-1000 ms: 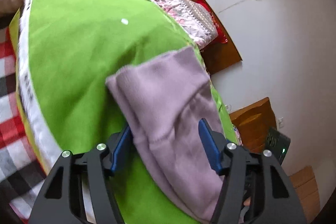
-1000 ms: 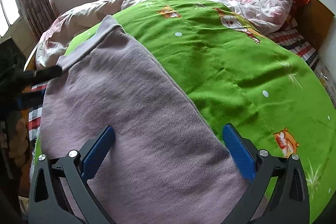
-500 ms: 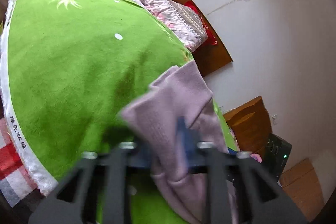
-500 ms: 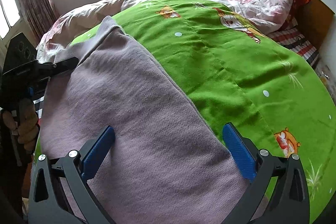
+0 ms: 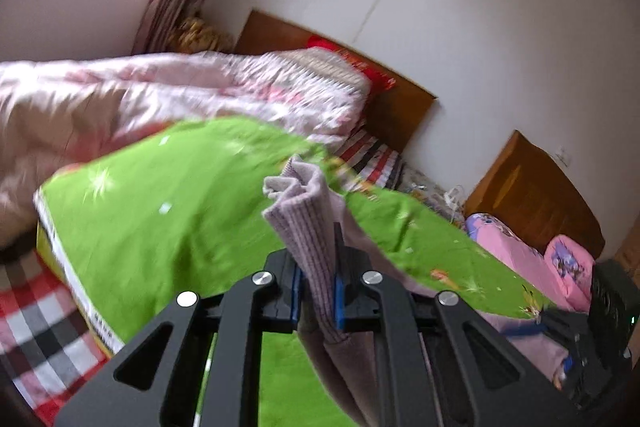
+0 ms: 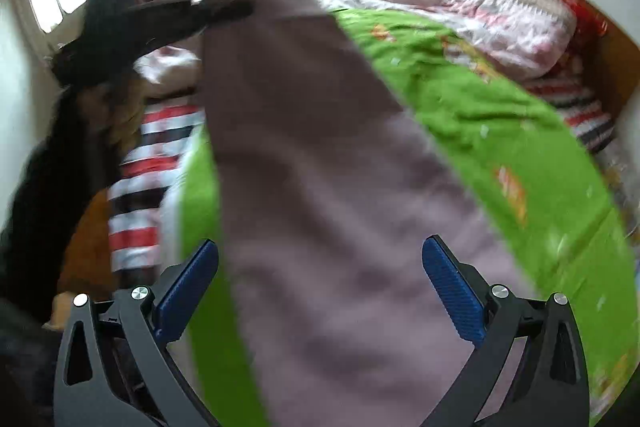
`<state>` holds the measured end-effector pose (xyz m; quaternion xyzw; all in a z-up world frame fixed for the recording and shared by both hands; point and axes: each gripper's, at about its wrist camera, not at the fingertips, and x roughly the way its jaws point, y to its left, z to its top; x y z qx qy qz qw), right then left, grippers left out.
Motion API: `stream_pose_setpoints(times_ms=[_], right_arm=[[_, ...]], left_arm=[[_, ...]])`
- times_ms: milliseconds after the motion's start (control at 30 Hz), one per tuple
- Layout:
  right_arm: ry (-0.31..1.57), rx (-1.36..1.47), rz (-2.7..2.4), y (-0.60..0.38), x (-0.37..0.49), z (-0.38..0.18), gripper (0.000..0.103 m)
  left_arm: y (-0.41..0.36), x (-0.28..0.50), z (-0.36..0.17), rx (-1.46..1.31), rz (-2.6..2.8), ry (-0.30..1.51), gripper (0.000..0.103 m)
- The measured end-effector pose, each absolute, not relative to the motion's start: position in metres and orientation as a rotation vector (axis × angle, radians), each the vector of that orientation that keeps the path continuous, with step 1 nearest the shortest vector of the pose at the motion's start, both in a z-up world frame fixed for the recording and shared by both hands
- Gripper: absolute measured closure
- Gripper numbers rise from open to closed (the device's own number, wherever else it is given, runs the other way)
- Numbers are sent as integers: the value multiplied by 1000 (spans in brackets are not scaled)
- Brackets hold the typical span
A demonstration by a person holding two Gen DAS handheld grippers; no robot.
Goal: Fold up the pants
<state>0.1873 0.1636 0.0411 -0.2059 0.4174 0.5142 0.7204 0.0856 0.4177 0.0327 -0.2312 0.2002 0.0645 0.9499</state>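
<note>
- The left gripper (image 5: 317, 285) has just been closing, and its blue fingers (image 5: 339, 301) now pinch the ribbed cuff end of the mauve pants (image 5: 308, 223), with the fabric bunched between them and a tuft standing up past the tips.
- From that pinch the rest of the pants hangs and trails down to the right, back onto the green blanket (image 5: 168, 227) that covers the bed.
- In the right wrist view the same garment runs as one long band from close under the right gripper (image 6: 320, 287) up and away to the far left, where the left gripper (image 6: 224, 9) holds its raised end.
- The right gripper's fingers (image 6: 450, 285) stand wide apart and hold nothing; the cloth passes below and between them, and no pad presses on it.
- The relation that matters: the long axis of the pants lies straight ahead of the right gripper, the near end under it and the cuff end far off in the left gripper.
- Judged from this, the lifted cuff end is to be carried along that axis toward the near end, so the left hand does the fold.
- The right hand is nearer the waist end and looks placed to pin or take it.
- Both views are blurred, so the exact layering of the fabric cannot be told.
</note>
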Motion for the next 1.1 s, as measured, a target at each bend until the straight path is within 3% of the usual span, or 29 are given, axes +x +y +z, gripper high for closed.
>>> stream_pose_setpoints(times_ms=[100,233,333,500,567,667,767,900,1000,1100], right_arm=[[918,-405,1214,159,176,36,5],[1064,-480,1288,193,153,-8,4],[944,-605,1259,196,128,-8,4],[915,-362,1065,144,178,20,6],[1017,-300,949,114,202,12,8],[976,0,907,32,216,32,9],[892,402,713,-82,227,36,6],[896,803,513,-200,218,5,6],[869,824,428,-242,196,3,6],[883,795,431,-251,184,3,6]], left_arm=[[403,88,50,-439,98,379,92],[377,92,75,-429,51,340,92],[344,88,108,-344,1,312,92],[277,75,155,-200,-110,272,92],[248,74,165,-169,-175,268,92],[186,79,168,-88,-285,290,92],[117,88,151,-32,-410,334,92],[24,118,84,-3,-566,511,91],[-33,135,12,133,-621,743,88],[-47,134,-23,153,-685,856,75]])
